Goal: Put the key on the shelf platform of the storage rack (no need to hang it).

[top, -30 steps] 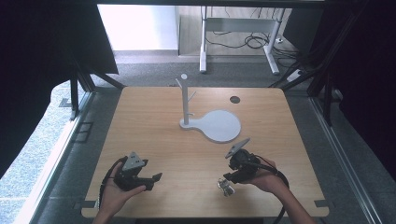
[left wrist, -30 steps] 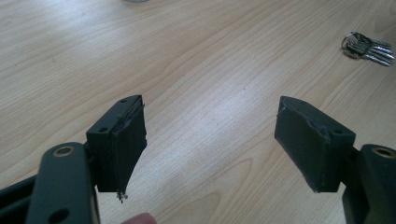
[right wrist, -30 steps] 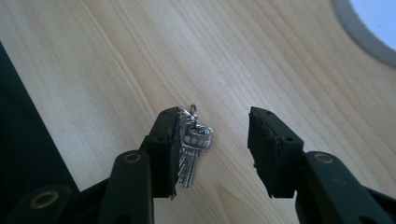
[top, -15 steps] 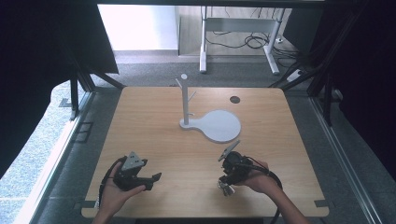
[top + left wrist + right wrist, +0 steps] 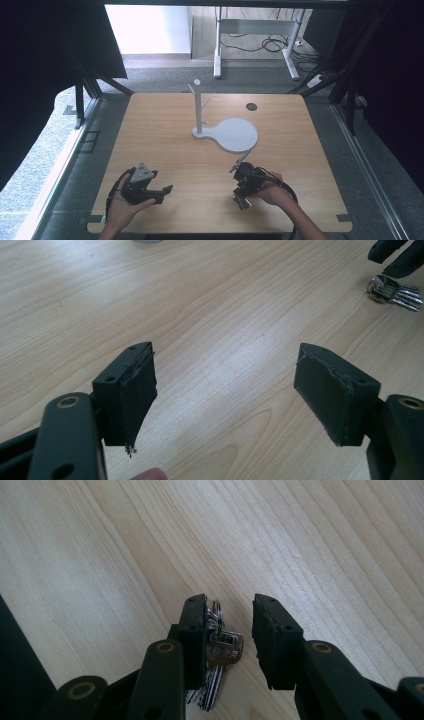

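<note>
A bunch of silver keys point(image 5: 222, 650) lies on the wooden table near its front edge, right of centre point(image 5: 243, 204). My right gripper point(image 5: 230, 602) points down over the keys point(image 5: 241, 196). Its jaws have just been closing with the keys between them: the left pad touches the bunch, while a gap remains at the right pad. My left gripper point(image 5: 165, 194) rests in a hand at the front left, jaws wide open point(image 5: 225, 385) over bare wood. The keys point(image 5: 392, 287) and the other gripper's jaw tips appear far off in the left gripper view.
A white stand with a thin branched post point(image 5: 198, 107) and a round flat base point(image 5: 235, 134) sits at the table's middle. A small dark round hole point(image 5: 251, 106) lies behind it. The front table edge point(image 5: 210, 231) runs just below both hands.
The right hand has sunk and shifted towards the front edge, bringing its gripper down over the keys. The left hand has kept still.
</note>
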Demonstrator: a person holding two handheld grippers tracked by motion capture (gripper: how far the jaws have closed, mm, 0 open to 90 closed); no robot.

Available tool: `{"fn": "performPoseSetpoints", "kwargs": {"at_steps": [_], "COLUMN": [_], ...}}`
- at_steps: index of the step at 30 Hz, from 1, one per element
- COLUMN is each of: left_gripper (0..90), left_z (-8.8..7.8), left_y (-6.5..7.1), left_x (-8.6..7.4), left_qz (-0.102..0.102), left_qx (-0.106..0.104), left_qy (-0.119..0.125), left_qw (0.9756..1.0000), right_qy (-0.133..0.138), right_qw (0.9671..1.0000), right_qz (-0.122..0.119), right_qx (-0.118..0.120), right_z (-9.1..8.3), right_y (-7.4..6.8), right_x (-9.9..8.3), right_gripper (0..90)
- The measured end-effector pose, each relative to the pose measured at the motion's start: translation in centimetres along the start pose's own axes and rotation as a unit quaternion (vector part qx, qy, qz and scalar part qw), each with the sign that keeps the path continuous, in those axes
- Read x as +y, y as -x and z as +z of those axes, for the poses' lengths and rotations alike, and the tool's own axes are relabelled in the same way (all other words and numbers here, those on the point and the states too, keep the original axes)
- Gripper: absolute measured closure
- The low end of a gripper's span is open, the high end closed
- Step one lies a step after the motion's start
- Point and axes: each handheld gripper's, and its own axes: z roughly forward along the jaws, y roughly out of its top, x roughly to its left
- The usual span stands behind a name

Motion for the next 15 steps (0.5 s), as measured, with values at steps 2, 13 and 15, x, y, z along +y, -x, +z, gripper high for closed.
{"fn": "performPoseSetpoints", "kwargs": {"at_steps": [2, 13, 15], "left_gripper": [25.1, 25.2, 25.1], "left_z": [0.0, 0.1, 0.2], "left_y": [0.0, -0.1, -0.1], "left_x": [0.0, -0.1, -0.1], "left_qz": [0.001, 0.000, 0.000], "left_qx": [0.000, 0.000, 0.000], "left_qy": [-0.001, -0.003, -0.004], "left_qw": [1.0000, 1.0000, 1.0000], "right_qy": [-0.003, -0.016, -0.019], "right_qw": [1.0000, 0.9998, 0.9998], "right_qz": [0.000, 0.009, 0.008], "right_qx": [0.000, 0.005, 0.008], "right_z": [0.2, 1.1, 1.2], "right_y": [0.0, 0.2, 0.1], "right_x": [0.1, 0.4, 0.3], "right_gripper": [67.9, 74.4, 75.1]}}
